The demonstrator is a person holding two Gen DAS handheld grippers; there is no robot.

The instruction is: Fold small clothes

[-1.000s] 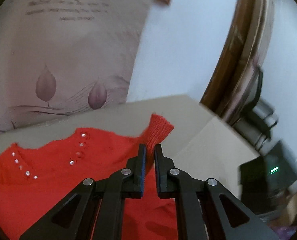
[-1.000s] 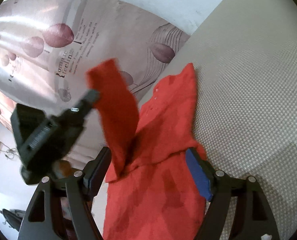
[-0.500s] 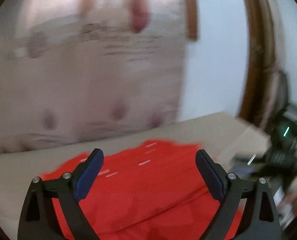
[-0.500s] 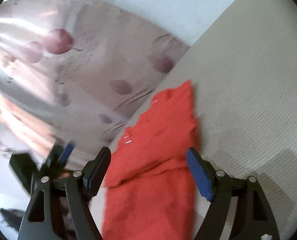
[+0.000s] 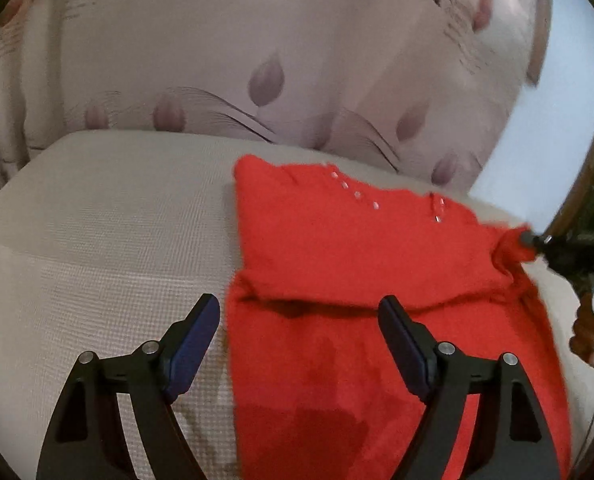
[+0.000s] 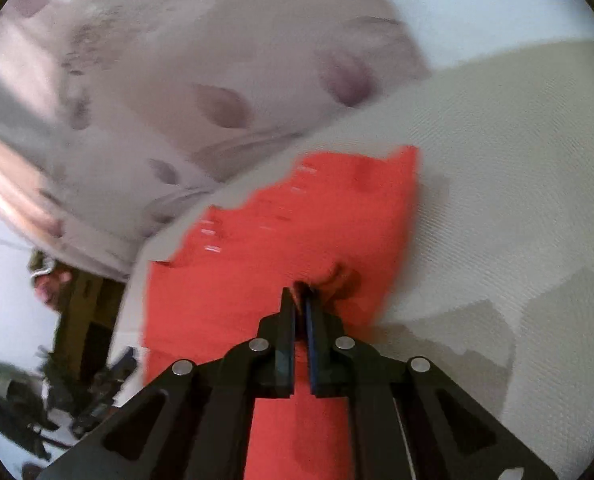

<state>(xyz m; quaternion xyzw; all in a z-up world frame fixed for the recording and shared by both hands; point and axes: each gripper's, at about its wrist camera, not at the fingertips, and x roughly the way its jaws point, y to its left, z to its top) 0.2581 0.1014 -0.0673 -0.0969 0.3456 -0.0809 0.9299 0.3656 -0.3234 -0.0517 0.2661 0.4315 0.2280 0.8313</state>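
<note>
A small red knit sweater [image 5: 349,248] with rhinestones at the neck lies flat on a beige textured cushion [image 5: 109,240]. One sleeve is folded across its chest. My left gripper [image 5: 299,320] is open and empty, hovering over the sweater's lower left part. My right gripper [image 6: 300,300] is shut on a pinch of the red sweater [image 6: 281,236] near its right side. It also shows in the left wrist view [image 5: 531,238], at the sweater's right edge, gripping bunched fabric.
A pale curtain with purple leaf prints [image 5: 265,80] hangs behind the cushion. A white wall and a brown wooden frame [image 5: 577,184] stand at the right. Dark clutter [image 6: 57,392] lies beyond the cushion's edge.
My left gripper let go of the sleeve, which now lies folded on the chest, and opened. My right gripper went from open to shut on the sweater's side.
</note>
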